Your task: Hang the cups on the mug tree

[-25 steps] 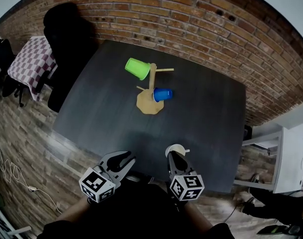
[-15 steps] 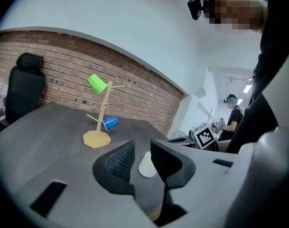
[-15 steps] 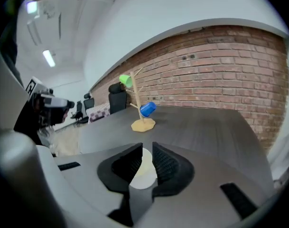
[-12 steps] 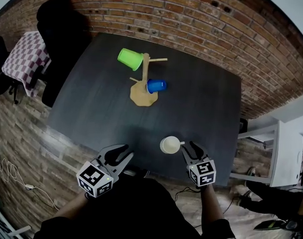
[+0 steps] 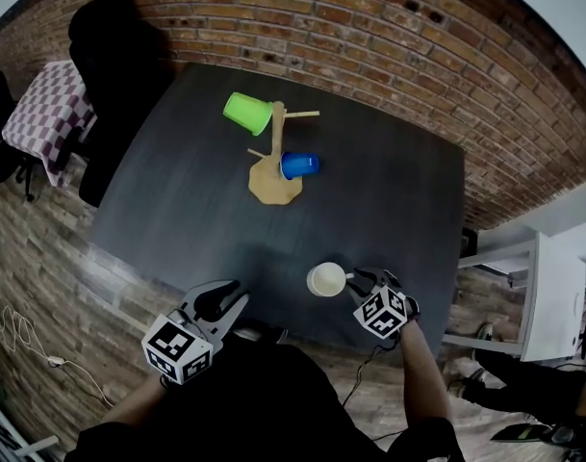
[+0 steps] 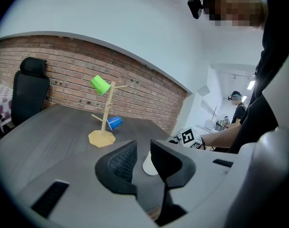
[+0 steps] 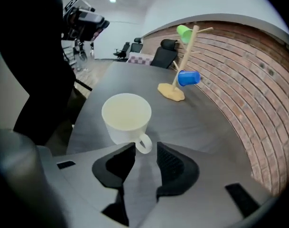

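Observation:
A wooden mug tree [image 5: 274, 152] stands at the far middle of the dark table [image 5: 177, 210]. A green cup [image 5: 246, 112] hangs on its upper left peg and a blue cup [image 5: 299, 165] on a lower right peg. A cream cup [image 5: 326, 279] stands upright near the table's front edge, its handle [image 7: 143, 144] pointing at my right gripper [image 7: 145, 148]. Those jaws have just been opening; the handle sits at the gap between their tips and the pads do not press on it. My left gripper [image 5: 230, 298] hovers at the front edge, open with nothing between its jaws.
A brick wall [image 5: 389, 37] runs behind the table. A black office chair [image 5: 110, 46] and a checkered table [image 5: 42, 114] stand at the far left. White furniture [image 5: 552, 296] is at the right. In the left gripper view another person [image 6: 237, 110] stands in the background.
The right gripper carried the cream cup down and to the right, set it upright on the table, rolled and opened its jaws. The left gripper has stayed in place.

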Tool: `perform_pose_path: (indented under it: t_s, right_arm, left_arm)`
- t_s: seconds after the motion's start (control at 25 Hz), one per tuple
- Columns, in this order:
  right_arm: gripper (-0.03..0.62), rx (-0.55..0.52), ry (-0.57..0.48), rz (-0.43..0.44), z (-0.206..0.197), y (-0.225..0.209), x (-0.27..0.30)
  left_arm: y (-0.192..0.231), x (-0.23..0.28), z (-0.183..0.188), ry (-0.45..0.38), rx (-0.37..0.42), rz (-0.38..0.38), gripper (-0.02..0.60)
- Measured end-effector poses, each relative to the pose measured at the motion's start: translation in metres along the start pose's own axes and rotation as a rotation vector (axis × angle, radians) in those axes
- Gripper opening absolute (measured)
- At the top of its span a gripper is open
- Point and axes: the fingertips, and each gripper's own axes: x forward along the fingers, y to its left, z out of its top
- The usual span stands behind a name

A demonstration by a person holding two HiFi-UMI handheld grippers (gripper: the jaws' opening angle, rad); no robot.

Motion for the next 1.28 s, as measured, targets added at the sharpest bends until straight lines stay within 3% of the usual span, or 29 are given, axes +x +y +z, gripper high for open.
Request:
perform_pose_path:
  t_s: [0.32, 0.48, 0.6, 0.72, 1.08, 1.28]
  right_arm:
    - [0.149, -0.095, 0.027, 0.083, 0.006, 0.002, 0.026]
    - [0.102, -0.221, 0.011, 0.113, 0.016, 0.024, 0.030]
    - [0.073, -0.199, -0.014, 0.143, 0.025, 0.037, 0.031]
    - [0.066, -0.025, -0.050, 0.219, 0.034, 0.048, 0.030]
    - [0.064, 0.750, -0.279, 0.388, 0.066, 0.043, 0.017]
    - [0.063, 1.046, -0.373, 0.435, 0.078, 0.035, 0.011]
  left_arm:
    - [0.011, -0.010, -0.001, -0.009, -0.023, 0.043, 0.097]
    - [0.017, -0.013, -0.005, -0.007, -0.043, 0.056, 0.096]
    - [0.019, -0.013, -0.005, -0.009, -0.050, 0.058, 0.095]
    - [0.018, -0.012, -0.004, -0.007, -0.049, 0.051, 0.095]
    - [0.020, -0.009, -0.003, -0.002, -0.057, 0.037, 0.095]
    - [0.023, -0.012, -0.005, 0.003, -0.064, 0.037, 0.095]
